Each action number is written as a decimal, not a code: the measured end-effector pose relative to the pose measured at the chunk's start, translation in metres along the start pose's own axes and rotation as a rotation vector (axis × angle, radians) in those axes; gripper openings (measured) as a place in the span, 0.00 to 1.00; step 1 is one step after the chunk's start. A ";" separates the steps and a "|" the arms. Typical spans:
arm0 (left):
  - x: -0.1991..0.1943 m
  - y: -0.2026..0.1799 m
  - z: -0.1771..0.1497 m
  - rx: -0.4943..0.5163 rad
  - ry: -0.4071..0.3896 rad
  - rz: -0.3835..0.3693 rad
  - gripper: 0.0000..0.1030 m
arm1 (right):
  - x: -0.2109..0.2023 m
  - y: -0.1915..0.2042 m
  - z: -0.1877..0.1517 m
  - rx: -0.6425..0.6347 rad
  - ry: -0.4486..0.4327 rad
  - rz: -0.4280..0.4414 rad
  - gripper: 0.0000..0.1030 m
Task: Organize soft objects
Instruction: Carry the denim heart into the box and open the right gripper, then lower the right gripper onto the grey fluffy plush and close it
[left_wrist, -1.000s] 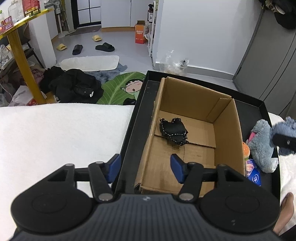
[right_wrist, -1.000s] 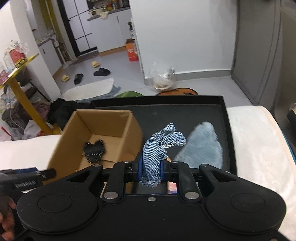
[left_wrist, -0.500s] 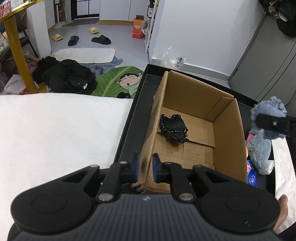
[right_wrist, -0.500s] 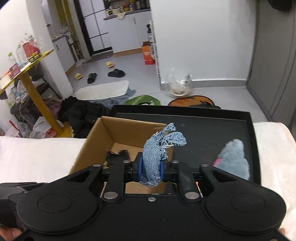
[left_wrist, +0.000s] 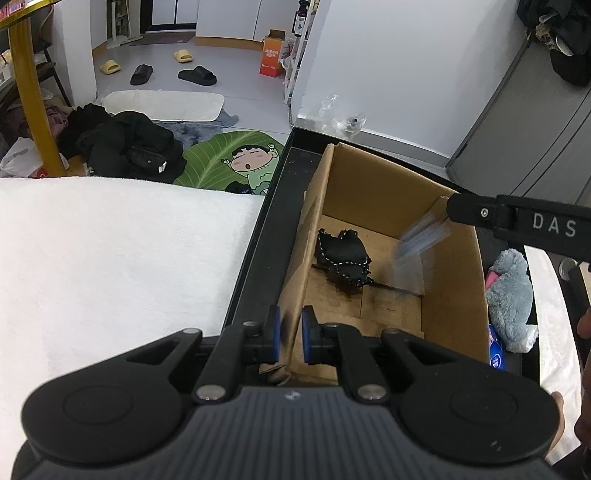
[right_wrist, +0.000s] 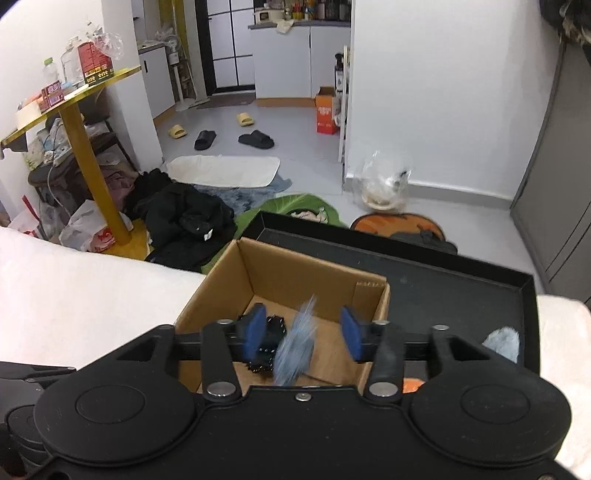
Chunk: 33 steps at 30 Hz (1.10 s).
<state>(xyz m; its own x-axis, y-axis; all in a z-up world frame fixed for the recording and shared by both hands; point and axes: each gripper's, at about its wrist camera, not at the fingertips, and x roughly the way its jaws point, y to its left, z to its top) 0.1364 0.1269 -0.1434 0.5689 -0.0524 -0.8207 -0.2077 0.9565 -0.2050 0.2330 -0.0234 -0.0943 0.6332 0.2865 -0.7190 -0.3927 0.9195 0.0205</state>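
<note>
A brown cardboard box (left_wrist: 458, 295) stands in a black tray (left_wrist: 258, 254). My left gripper (left_wrist: 290, 338) is shut on the box's near left wall. A black soft item (left_wrist: 343, 256) lies on the box floor. My right gripper (right_wrist: 301, 334) is open above the box (right_wrist: 295, 277). A blue denim piece (right_wrist: 295, 345), blurred, is falling between its pads; it also shows in the left wrist view (left_wrist: 421, 240) inside the box. A grey-blue plush toy (left_wrist: 511, 295) lies in the tray right of the box.
A white towel (left_wrist: 110, 258) covers the surface left of the tray. A blue packet (left_wrist: 496, 352) lies by the plush. Beyond the edge are a floor with black clothes (left_wrist: 125, 144), a green mat (left_wrist: 229, 158) and a yellow table leg (left_wrist: 33, 92).
My right gripper moved left over the box and opened, letting go of the denim piece, which now falls. My left gripper closed on the box wall and holds it.
</note>
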 end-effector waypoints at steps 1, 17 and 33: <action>0.000 0.000 0.000 0.000 0.000 -0.001 0.10 | -0.001 0.000 0.000 0.002 0.001 -0.004 0.50; -0.005 -0.005 0.001 0.014 -0.010 0.036 0.15 | -0.022 -0.048 -0.041 0.059 0.012 -0.105 0.68; -0.010 -0.024 0.000 0.090 -0.036 0.126 0.46 | -0.010 -0.123 -0.071 0.238 0.032 -0.153 0.81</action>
<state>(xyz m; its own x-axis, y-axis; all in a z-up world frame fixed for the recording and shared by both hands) 0.1364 0.1042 -0.1303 0.5718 0.0781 -0.8167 -0.2076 0.9768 -0.0520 0.2275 -0.1590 -0.1389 0.6501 0.1341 -0.7480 -0.1241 0.9898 0.0696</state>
